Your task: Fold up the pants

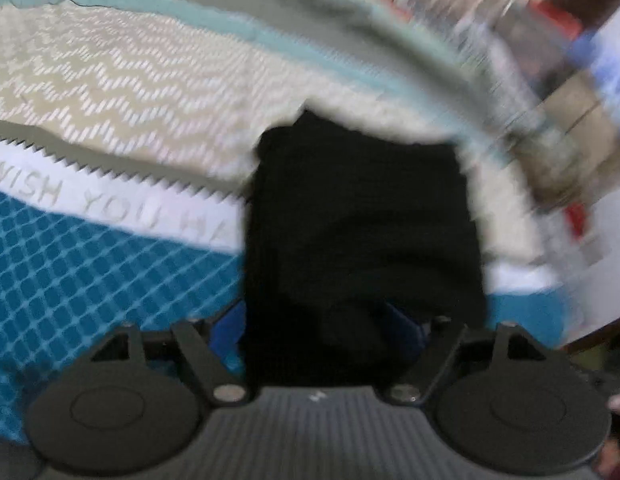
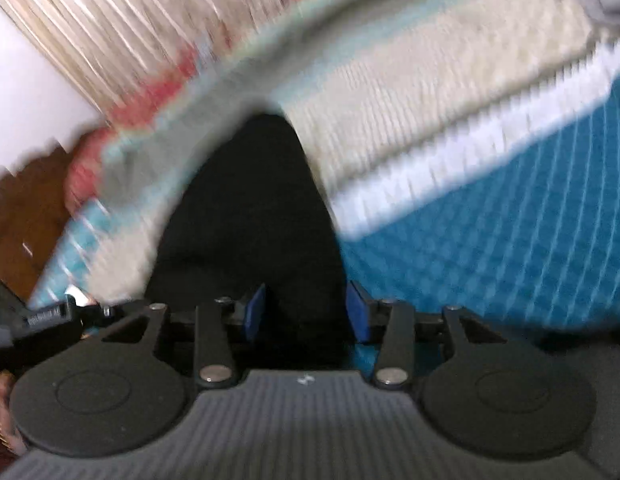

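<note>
The black pants (image 1: 362,232) lie on a bed, on top of a blanket (image 1: 110,272) with a blue diamond pattern, a white band and a cream zigzag part. In the left wrist view the cloth looks like a dark, nearly rectangular fold, with soft creases near the bottom. In the right wrist view the pants (image 2: 254,216) look like a dark cone that becomes narrow toward the far end. The fabric is so dark that seams or pockets cannot be seen, and both pictures are blurred.

The left gripper (image 1: 318,332) has its blue pads (image 1: 226,328) wide apart; the cloth lies between them, but the pads do not seem to press on it. The right gripper (image 2: 306,312) also stands open, with its blue pads (image 2: 256,312) on both sides of the narrow cloth; a small gap shows at each side.

On the white band (image 1: 122,208) grey letters read "WISH YOU". Behind the bed there is a pale curtain (image 2: 110,20) and something red (image 2: 158,96), too blurred to name. Brown floor (image 2: 26,216) shows beside the bed at the left in the right wrist view.
</note>
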`<state>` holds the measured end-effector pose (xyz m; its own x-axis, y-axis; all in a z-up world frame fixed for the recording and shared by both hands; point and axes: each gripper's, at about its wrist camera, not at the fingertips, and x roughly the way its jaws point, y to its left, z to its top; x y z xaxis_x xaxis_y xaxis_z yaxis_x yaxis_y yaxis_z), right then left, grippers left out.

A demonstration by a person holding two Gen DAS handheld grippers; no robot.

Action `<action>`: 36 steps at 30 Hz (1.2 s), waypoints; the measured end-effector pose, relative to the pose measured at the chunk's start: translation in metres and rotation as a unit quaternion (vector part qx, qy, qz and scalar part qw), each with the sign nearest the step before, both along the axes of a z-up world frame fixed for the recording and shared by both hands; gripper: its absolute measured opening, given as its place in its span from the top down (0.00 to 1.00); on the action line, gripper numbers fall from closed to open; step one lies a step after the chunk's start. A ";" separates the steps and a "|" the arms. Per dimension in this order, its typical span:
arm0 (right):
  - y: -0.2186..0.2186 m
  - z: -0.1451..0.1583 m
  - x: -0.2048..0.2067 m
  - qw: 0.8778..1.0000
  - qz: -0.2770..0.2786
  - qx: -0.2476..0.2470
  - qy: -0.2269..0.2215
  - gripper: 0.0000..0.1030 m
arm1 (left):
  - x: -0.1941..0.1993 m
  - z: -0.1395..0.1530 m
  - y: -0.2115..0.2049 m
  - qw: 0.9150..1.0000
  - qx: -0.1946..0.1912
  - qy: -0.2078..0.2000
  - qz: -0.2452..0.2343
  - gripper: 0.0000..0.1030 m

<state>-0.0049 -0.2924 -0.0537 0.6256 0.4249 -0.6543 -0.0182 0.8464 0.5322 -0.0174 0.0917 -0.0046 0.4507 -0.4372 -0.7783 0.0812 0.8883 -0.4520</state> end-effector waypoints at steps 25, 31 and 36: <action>-0.068 -0.037 -0.049 0.944 -0.092 0.316 0.024 0.31 | -0.071 0.033 0.022 0.998 -0.013 -0.037 0.047 0.13; -0.045 -0.009 -0.064 0.974 -0.056 0.221 -0.018 0.30 | -0.069 0.033 0.016 0.998 -0.004 -0.045 0.038 0.10; -0.032 0.008 -0.059 0.980 -0.036 0.192 -0.045 0.29 | -0.054 0.036 0.027 0.997 -0.038 -0.061 0.037 0.00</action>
<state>-0.0641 -0.3243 -0.0460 0.7109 0.5821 -0.3947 -0.0280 0.5842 0.8111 -0.0710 0.1187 0.0314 0.5736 -0.4544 -0.6816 0.0754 0.8578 -0.5084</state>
